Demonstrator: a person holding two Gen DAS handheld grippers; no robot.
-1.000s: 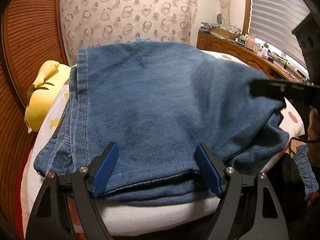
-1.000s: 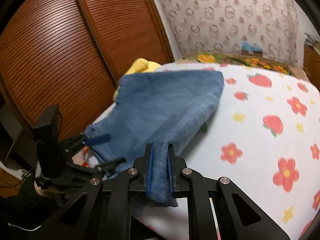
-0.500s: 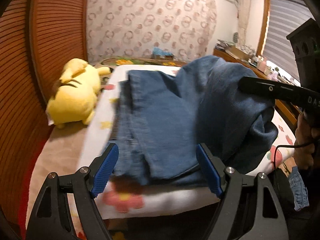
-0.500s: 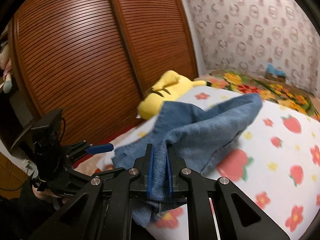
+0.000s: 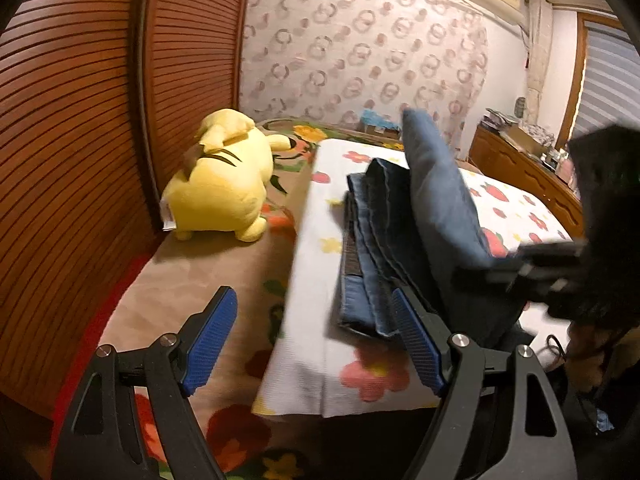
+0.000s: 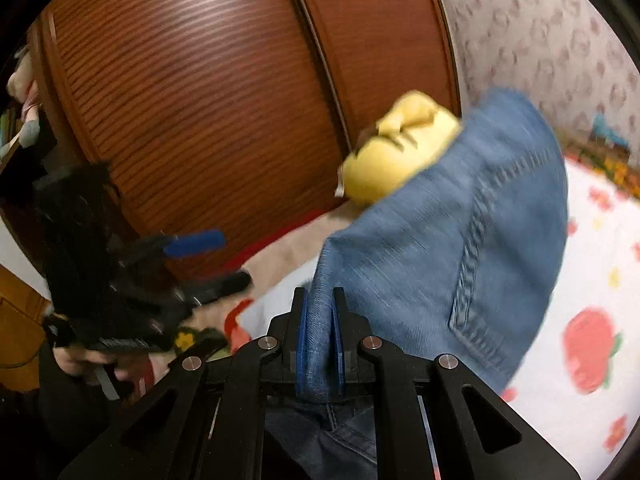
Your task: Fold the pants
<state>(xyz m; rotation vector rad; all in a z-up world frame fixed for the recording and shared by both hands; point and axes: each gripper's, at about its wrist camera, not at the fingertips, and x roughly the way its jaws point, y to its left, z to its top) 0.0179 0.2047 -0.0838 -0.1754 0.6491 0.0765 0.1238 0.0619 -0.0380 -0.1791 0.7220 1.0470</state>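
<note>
A: Where are the pants?

B: Blue denim, lying on the white sheet with its flower and strawberry print, near the front edge of the bed. Part of them is stacked in flat layers, with a dark waistband edge showing at the near end. Another part is lifted and stands up over the stack.

A: What holds the lifted part?

B: The right tool. Its two blue pads are clenched on a bunched ridge of the denim, cloth filling the space between them. From that camera the fabric spreads away and up, stitched seams running across it.

A: And the left tool?

B: Released, its blue pads spread wide with nothing between them. The right-hand pad sits just beside the near end of the folded stack; I cannot tell whether it touches. The left-hand pad hangs over the beige floral blanket.

A: What else is around?

B: A yellow plush toy sits on the blanket, left of the pants and well apart from them. Behind it are reddish-brown slatted wardrobe doors and a wall with ring-patterned paper. On the far right a wooden dresser carries small clutter, too blurred to name. No containers are clear enough to describe.
</note>
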